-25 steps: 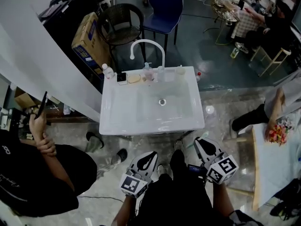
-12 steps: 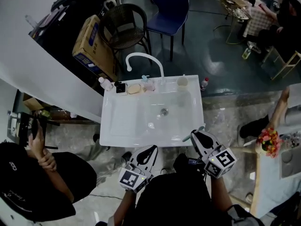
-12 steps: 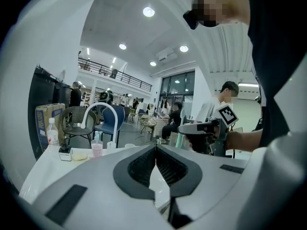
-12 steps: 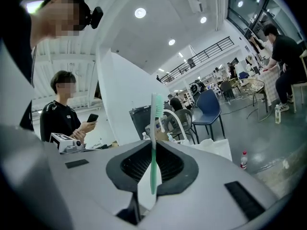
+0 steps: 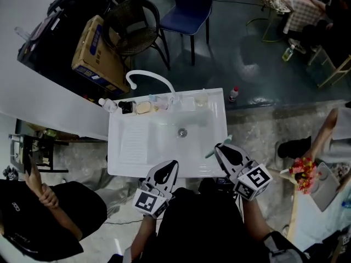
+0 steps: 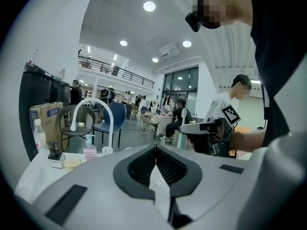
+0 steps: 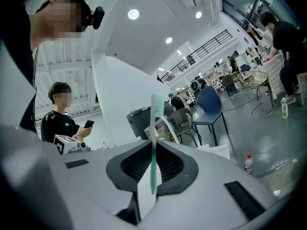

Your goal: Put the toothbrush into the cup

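Observation:
My right gripper (image 5: 219, 147) is shut on a green toothbrush (image 7: 154, 143), which stands upright between the jaws with its bristles on top. In the head view the toothbrush (image 5: 211, 153) sticks out left of the gripper's tip, over the front rim of the white sink (image 5: 127, 147). The pale cup (image 5: 201, 99) stands on the sink's back ledge, right of the curved white faucet (image 5: 147, 76), well beyond both grippers. My left gripper (image 5: 171, 165) is shut with nothing in it, its tip at the sink's front edge. The left gripper view shows the cup (image 6: 107, 150) beside the faucet.
A soap bottle (image 5: 162, 101), a soap dish (image 5: 143, 108) and a small bottle (image 5: 104, 103) line the back ledge. Behind the sink stand a blue chair (image 5: 189, 1), a wicker chair (image 5: 131, 23) and a cardboard box (image 5: 90, 48). A bottle (image 5: 235, 93) stands on the floor. A person (image 5: 33, 212) stands left.
Both grippers have come forward from below the sink to its front rim. The toothbrush stays gripped in the right one. The view has shifted closer to the sink.

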{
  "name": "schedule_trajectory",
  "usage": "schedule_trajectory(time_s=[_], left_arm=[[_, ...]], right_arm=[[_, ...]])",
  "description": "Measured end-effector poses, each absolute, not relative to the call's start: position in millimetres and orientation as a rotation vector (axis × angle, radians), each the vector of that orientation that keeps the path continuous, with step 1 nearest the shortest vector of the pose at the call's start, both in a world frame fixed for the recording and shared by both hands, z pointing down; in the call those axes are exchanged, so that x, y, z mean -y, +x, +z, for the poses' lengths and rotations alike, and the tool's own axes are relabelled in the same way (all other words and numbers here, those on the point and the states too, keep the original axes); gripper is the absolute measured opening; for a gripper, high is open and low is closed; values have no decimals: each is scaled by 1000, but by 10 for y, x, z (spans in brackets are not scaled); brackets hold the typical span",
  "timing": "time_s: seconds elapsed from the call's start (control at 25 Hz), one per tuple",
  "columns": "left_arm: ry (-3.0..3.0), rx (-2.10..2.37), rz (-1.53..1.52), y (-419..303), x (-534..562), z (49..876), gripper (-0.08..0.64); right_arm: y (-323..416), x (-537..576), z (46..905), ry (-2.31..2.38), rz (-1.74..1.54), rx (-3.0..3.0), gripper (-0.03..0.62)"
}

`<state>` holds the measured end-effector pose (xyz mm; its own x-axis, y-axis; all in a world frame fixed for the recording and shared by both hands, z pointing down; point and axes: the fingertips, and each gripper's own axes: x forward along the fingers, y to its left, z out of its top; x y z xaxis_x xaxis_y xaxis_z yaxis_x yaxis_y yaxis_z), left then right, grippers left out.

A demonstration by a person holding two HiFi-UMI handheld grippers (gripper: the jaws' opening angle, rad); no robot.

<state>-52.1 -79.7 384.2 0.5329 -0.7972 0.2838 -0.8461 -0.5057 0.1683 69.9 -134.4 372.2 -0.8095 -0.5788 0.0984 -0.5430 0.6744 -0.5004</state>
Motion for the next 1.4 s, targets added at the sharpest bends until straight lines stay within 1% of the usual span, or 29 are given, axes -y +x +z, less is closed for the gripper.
schedule_trajectory(time_s=[0.24, 0.48, 0.92, 1.4], left_arm=[[2455, 1376, 274, -487, 1019, 3946, 12], [2421, 1365, 293, -613, 1152, 4066, 12], [2503, 1147, 241, -751, 1410, 4203, 12], [2544, 991, 240, -649, 1674, 4491, 12]], right_arm=[[711, 1584, 3916, -933, -863, -2847, 38], [588, 1770, 3977, -944, -931, -2824, 37], [160, 1844, 3977, -1040, -944, -2797, 37], [-12, 2130, 4194, -1109, -945, -2824, 38]])
